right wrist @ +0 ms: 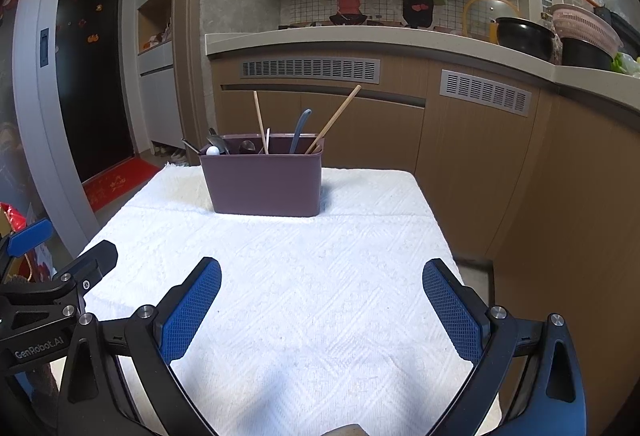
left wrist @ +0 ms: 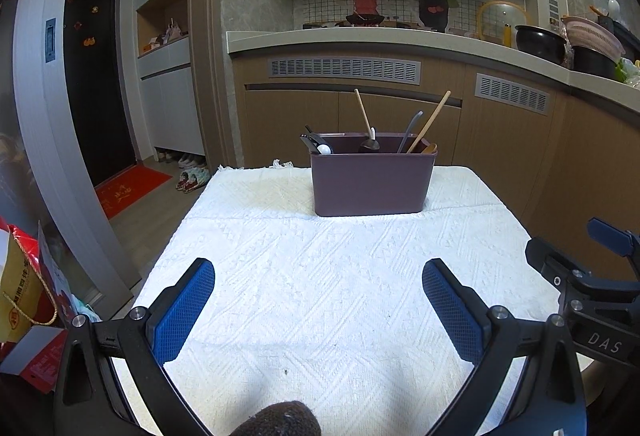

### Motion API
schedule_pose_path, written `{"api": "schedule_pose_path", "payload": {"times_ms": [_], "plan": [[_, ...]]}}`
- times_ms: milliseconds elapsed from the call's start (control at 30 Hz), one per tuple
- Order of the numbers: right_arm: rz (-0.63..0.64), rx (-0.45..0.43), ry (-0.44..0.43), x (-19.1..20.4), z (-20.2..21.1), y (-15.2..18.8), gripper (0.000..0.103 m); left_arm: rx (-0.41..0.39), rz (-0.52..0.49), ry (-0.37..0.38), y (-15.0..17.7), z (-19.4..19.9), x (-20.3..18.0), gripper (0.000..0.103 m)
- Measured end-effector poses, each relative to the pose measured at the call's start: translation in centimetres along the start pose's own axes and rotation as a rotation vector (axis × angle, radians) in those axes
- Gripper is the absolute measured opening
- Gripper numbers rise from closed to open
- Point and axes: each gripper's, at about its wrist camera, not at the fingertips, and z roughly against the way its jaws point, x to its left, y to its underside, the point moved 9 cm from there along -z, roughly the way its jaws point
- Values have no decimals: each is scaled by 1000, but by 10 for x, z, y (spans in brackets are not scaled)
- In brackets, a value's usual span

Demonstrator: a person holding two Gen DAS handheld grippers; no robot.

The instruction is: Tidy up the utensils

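2 grippers: the left gripper (left wrist: 318, 306) and the right gripper (right wrist: 322, 306) hang side by side over the near part of the cloth, each with its blue pads spread wide apart and nothing between them.
Task's thing: a plum-coloured plastic utensil bin (left wrist: 372, 180) stands upright on the far half of the white textured cloth (left wrist: 320, 276), well apart from both tools.
Contents: 2 wooden chopsticks (left wrist: 430, 120) lean out above the rim, a grey handle (left wrist: 410, 130) curves up between them, a dark spoon (left wrist: 370, 145) sits near the middle, and dark utensils with a white tip (left wrist: 318, 145) poke over the bin's left corner.
Step in hand: judged from this, either the sorting has not begun or it is already finished; no utensil lies loose on the cloth, so the frames cannot settle which.
Next move: if sorting is ahead, it calls for a forward reach over the bin and a pinch on 1 protruding handle; the tall chopsticks look easiest to take.
Edges: the table ends just behind the bin, so a push could slide it off toward the kitchen cabinets (right wrist: 480, 156).
Open room: bare cloth lies between tools and bin; the cloth's right edge (right wrist: 440, 236) runs close to the right gripper.
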Motion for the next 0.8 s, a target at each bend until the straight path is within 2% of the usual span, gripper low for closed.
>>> {"api": "schedule_pose_path", "payload": {"times_ms": [800], "plan": [[4, -1, -2, 2, 2, 0, 100, 4, 3, 4, 0, 1, 0, 103]]}}
